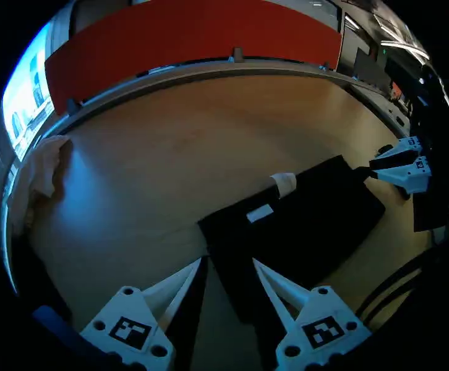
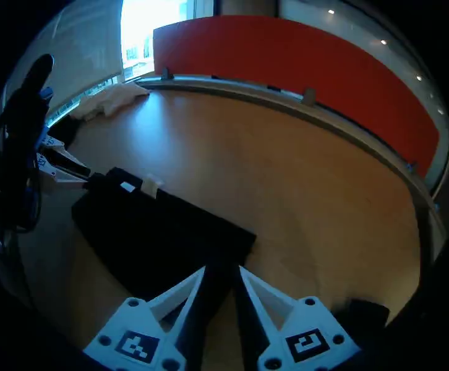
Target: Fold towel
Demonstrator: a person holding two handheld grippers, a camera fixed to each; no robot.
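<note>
A black towel (image 1: 311, 216) lies flat on the wooden table (image 1: 181, 142), with a white label (image 1: 260, 213) and a beige tag (image 1: 283, 182) near its far long edge. In the left gripper view my left gripper (image 1: 226, 263) is at the towel's near short end, its fingers close together with the dark cloth between them. My right gripper (image 1: 372, 168) pinches the far end. In the right gripper view the towel (image 2: 156, 235) runs from my right gripper (image 2: 222, 271), shut on its near end, to my left gripper (image 2: 88, 175) at the far end.
A crumpled white cloth (image 1: 45, 167) (image 2: 110, 99) lies at the table's far corner by the window. A red partition (image 1: 193, 37) (image 2: 323, 68) stands behind the table's back rail. A person's dark sleeve (image 2: 17, 154) holds the left gripper. Black cables (image 1: 397, 278) hang off the near right edge.
</note>
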